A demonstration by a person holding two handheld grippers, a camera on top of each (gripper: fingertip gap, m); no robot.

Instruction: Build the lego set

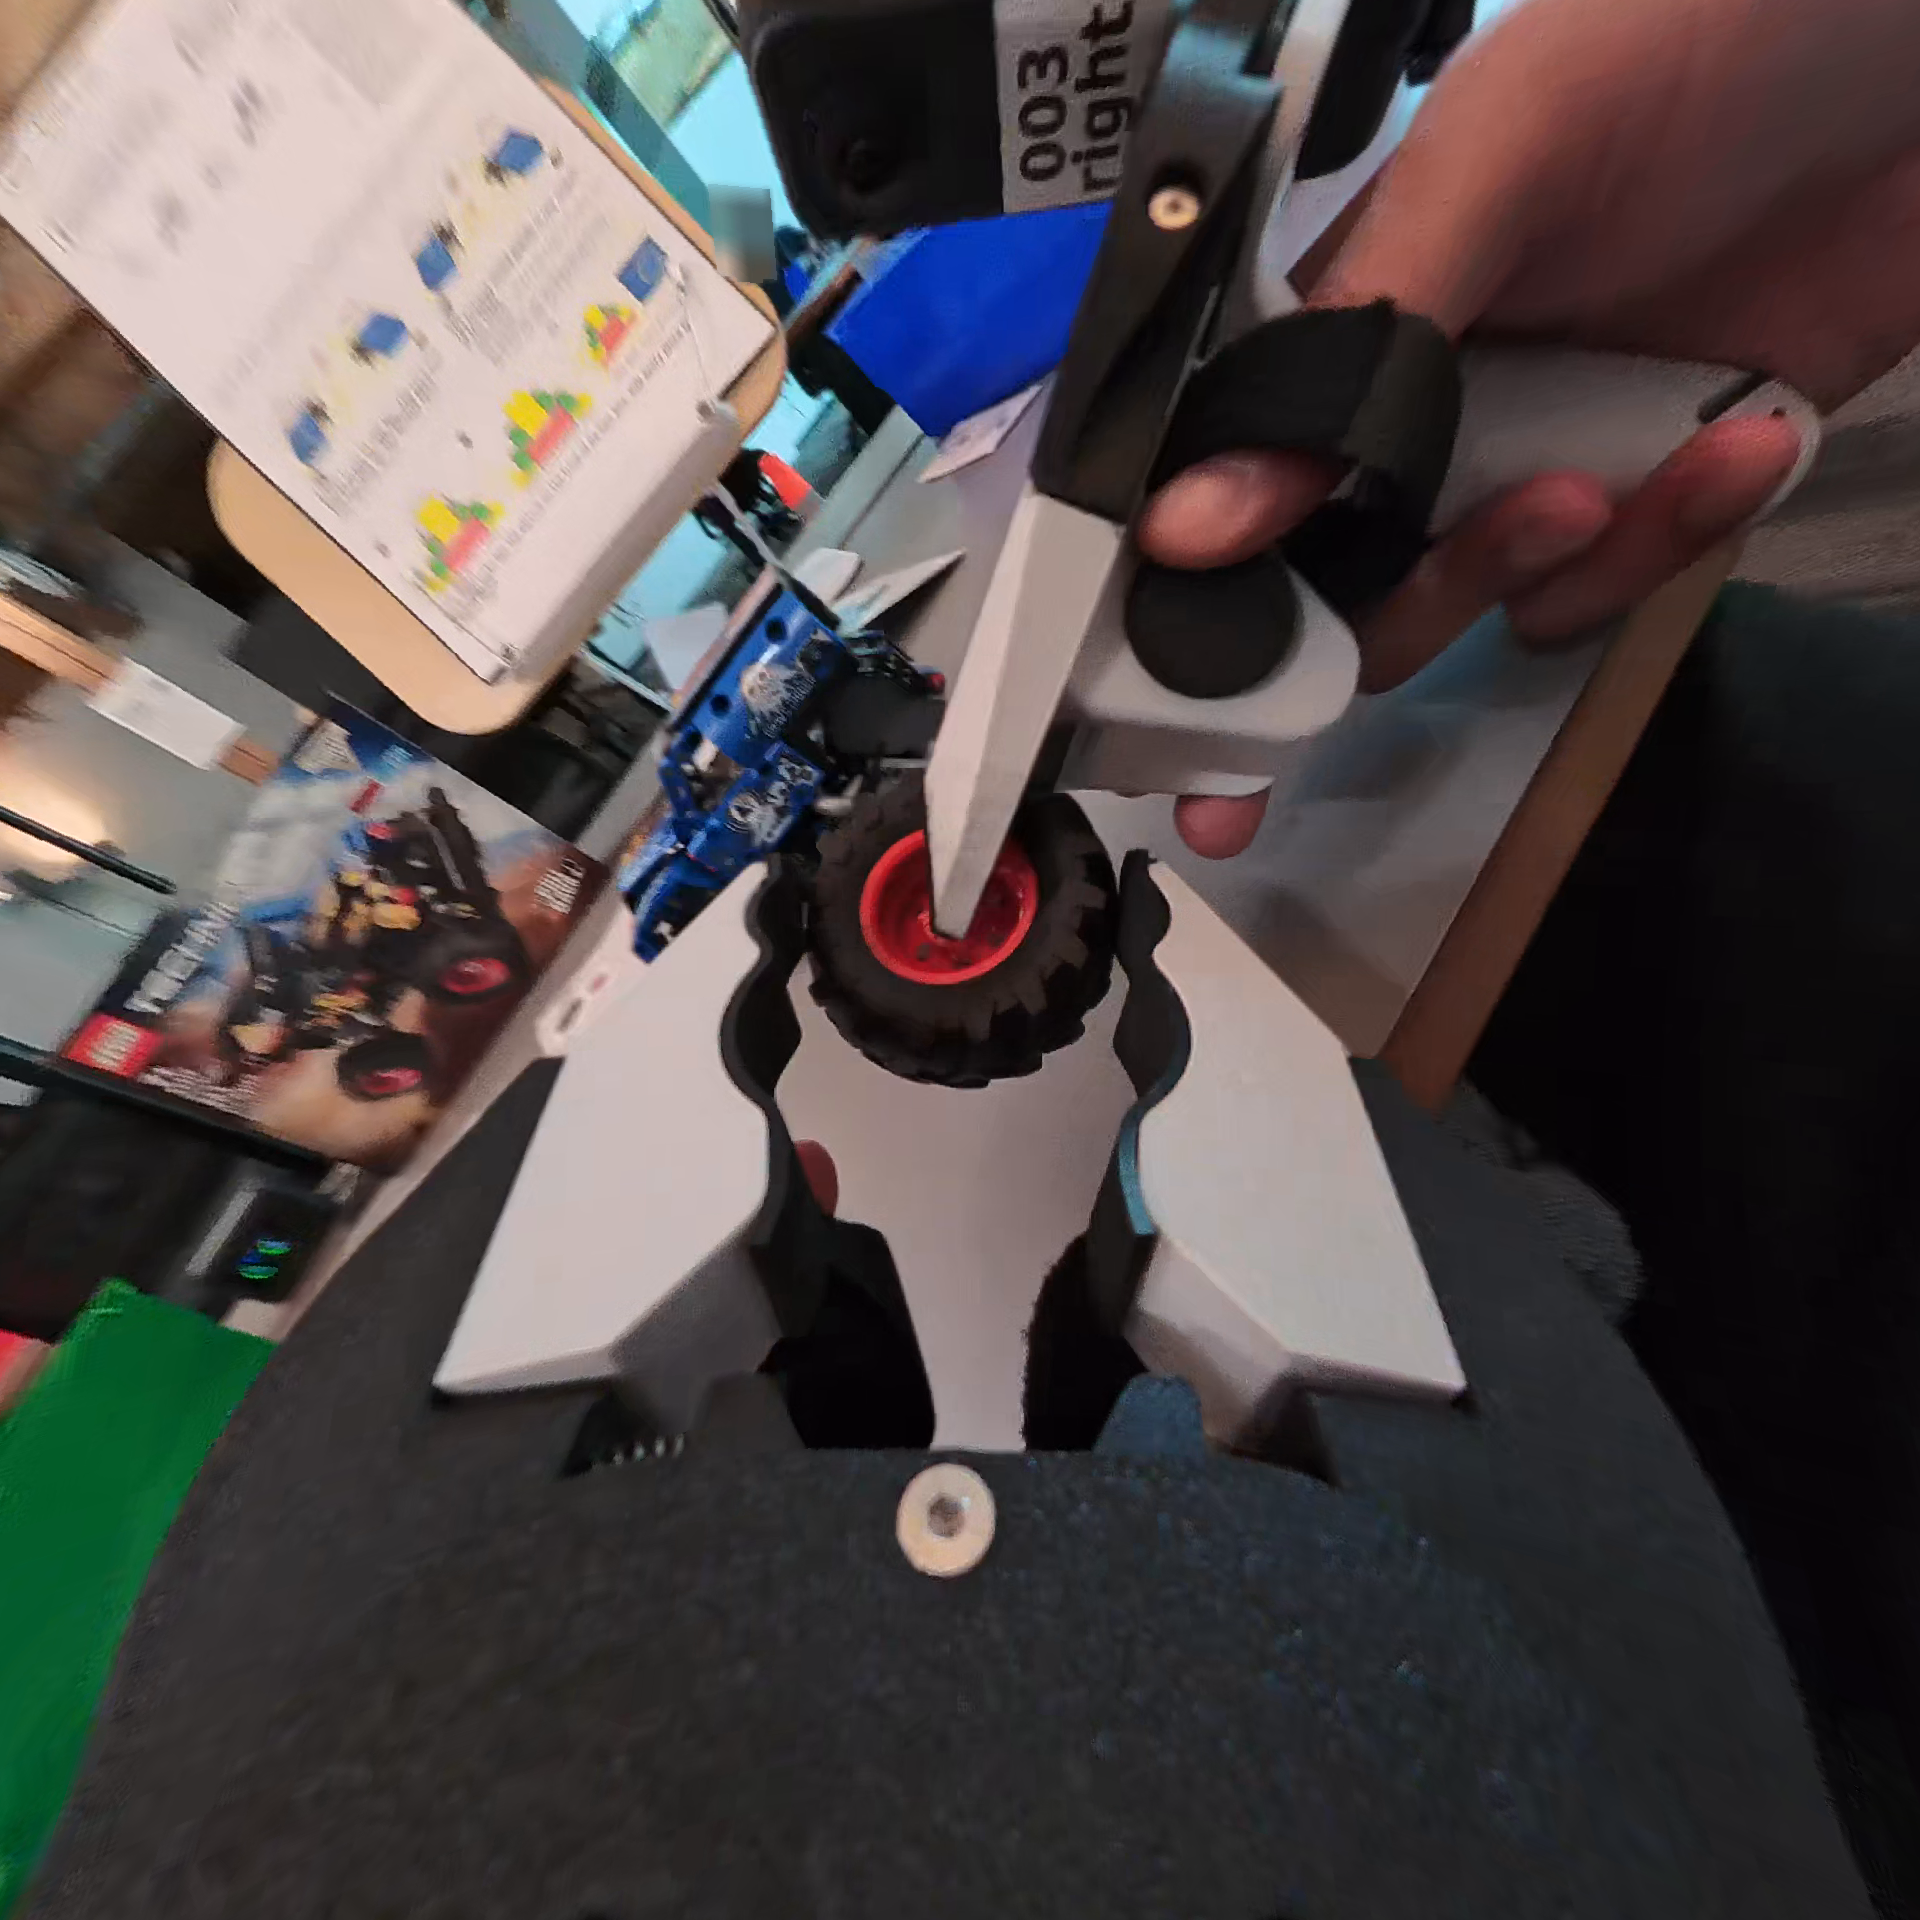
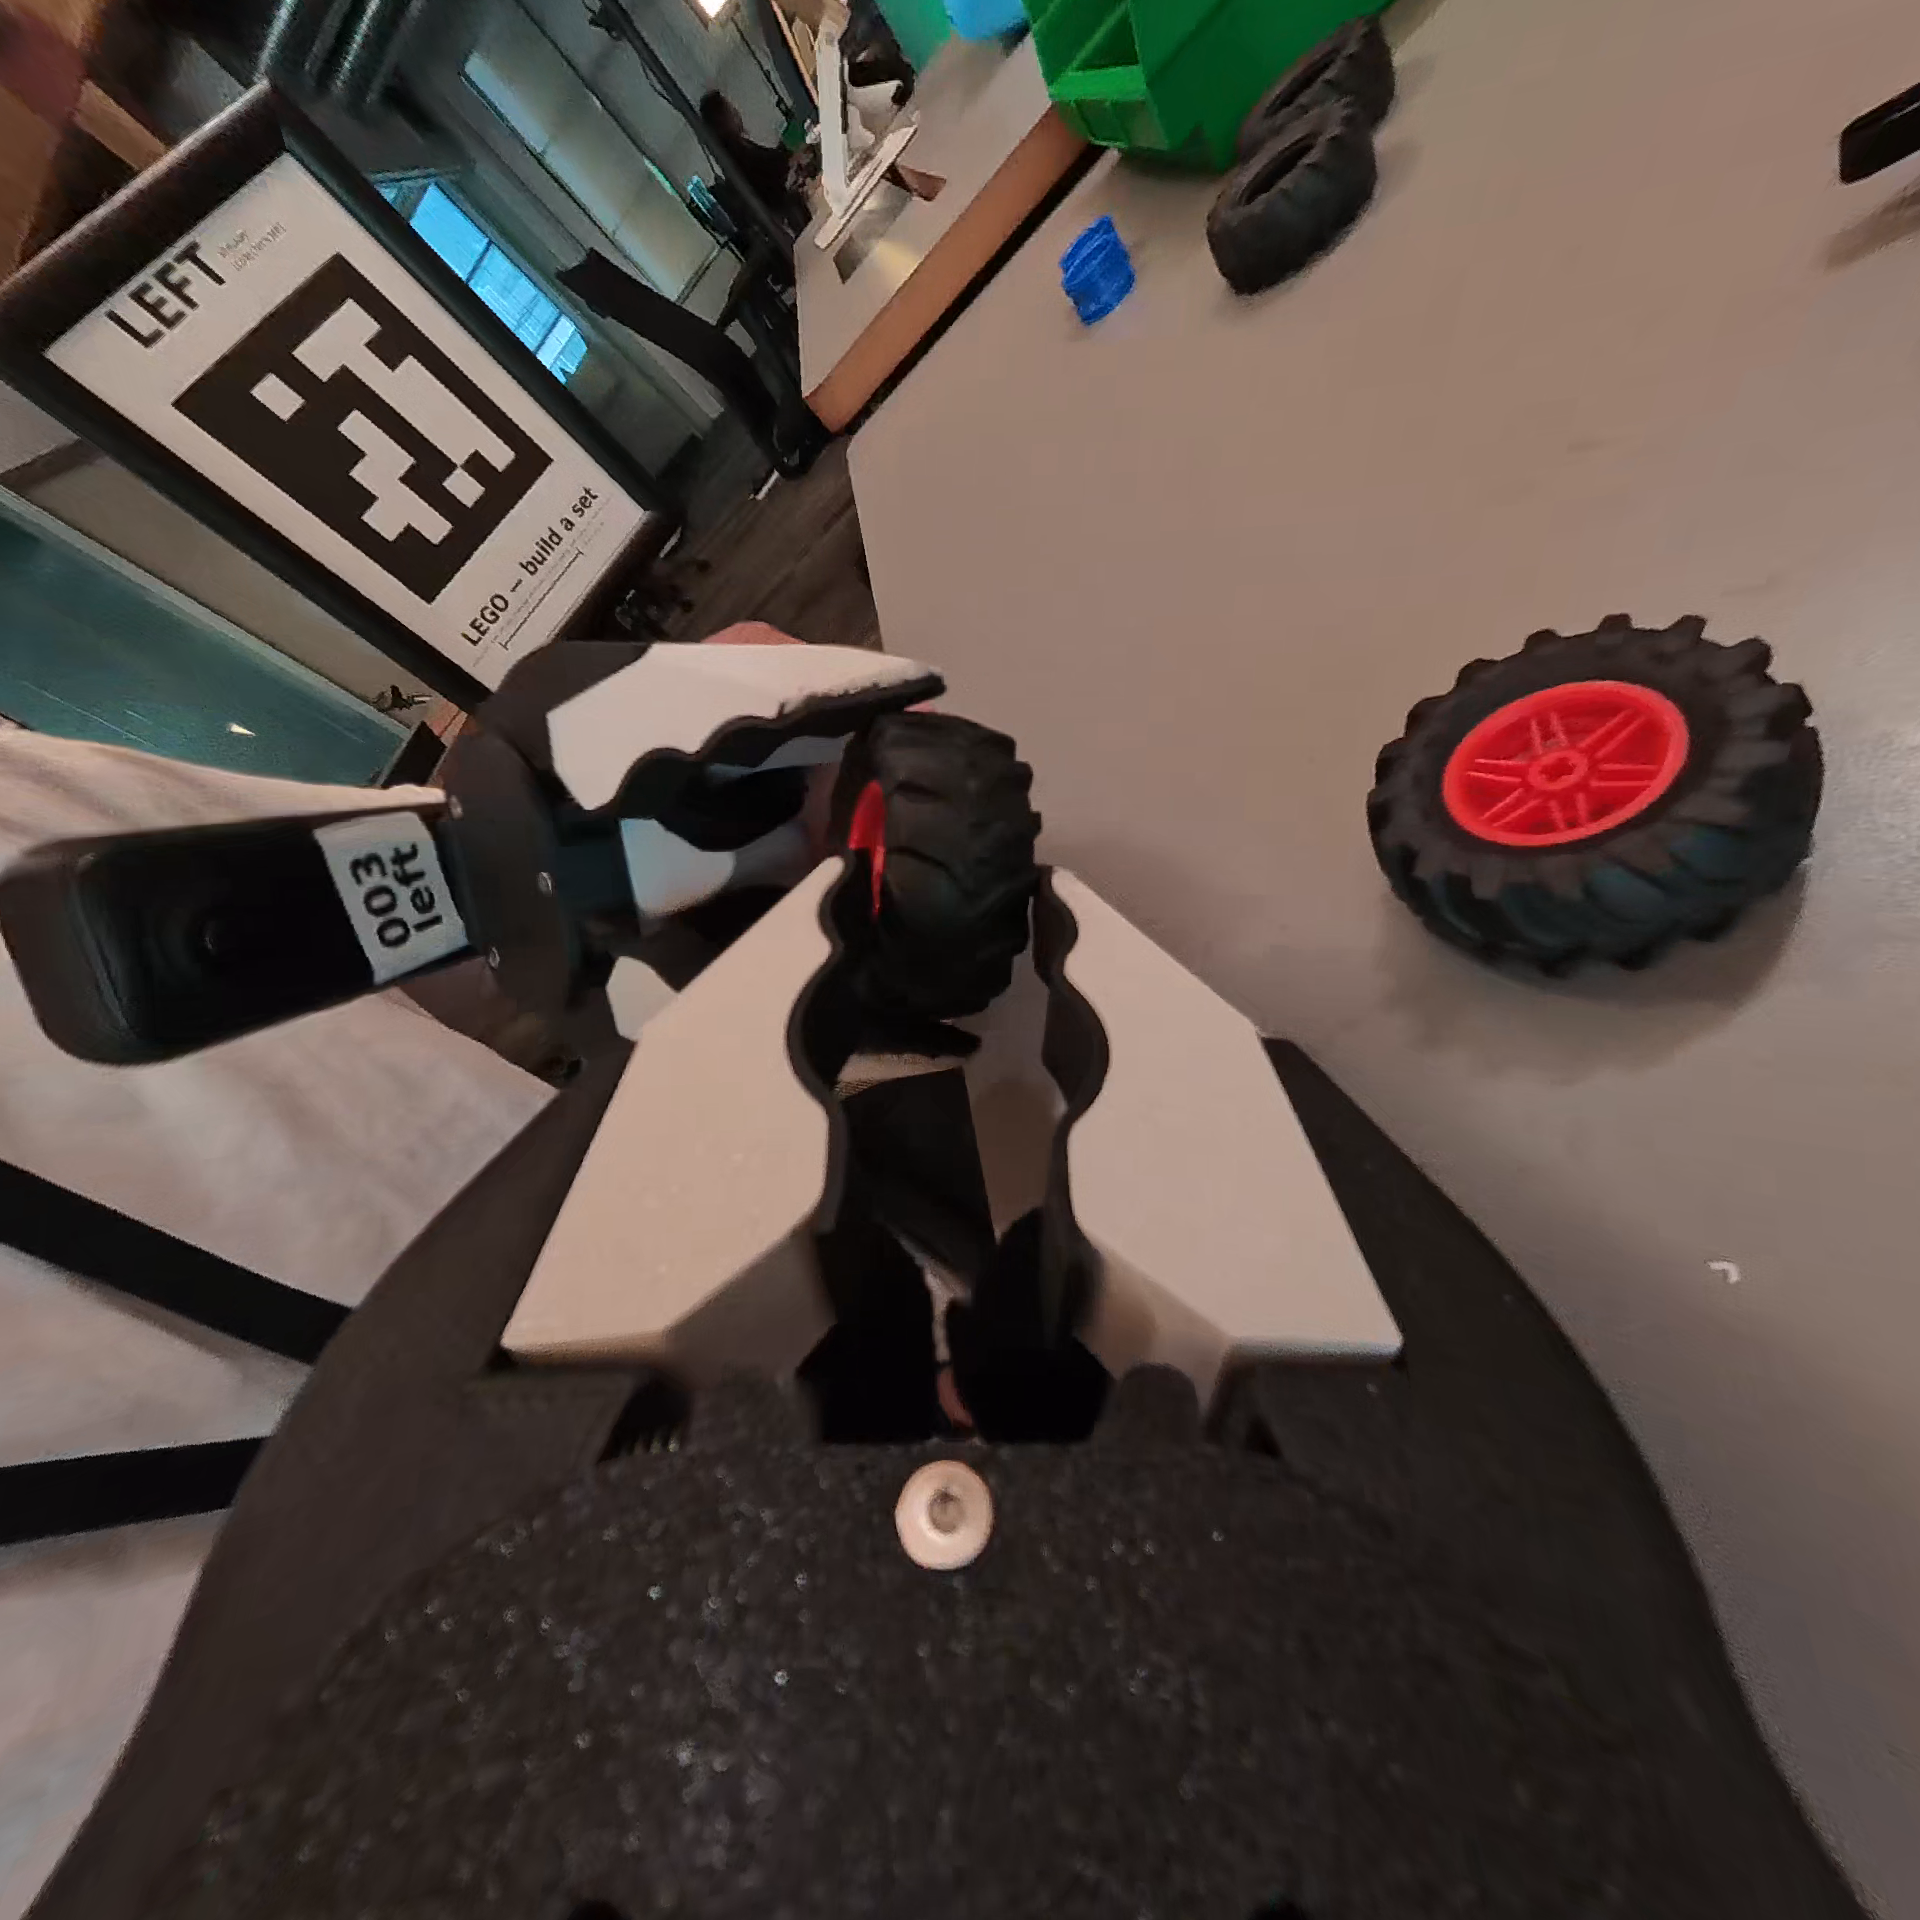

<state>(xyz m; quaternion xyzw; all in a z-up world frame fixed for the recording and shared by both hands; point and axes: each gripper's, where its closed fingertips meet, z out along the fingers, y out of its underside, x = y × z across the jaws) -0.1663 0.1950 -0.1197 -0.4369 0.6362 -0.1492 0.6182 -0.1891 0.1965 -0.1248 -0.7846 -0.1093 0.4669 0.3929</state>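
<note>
Blue chassis (image 1: pixel 748 769) partly built, unwheeled as far as visible; right gripper (image 2: pixel 940 914) clamping one wheel (image 2: pixel 935 862) by faces, left gripper (image 1: pixel 961 914) spread around tread; second wheel (image 2: pixel 1590 810), bare tyres (image 2: pixel 1299 177) pending.

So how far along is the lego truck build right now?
Done: the blue truck body looks largely assembled, and one red-hubbed wheel lies finished on the table. In hand: both claws, left claw and right claw, close around another wheel. Left: two bare black tyres wait by the green bin.
</note>
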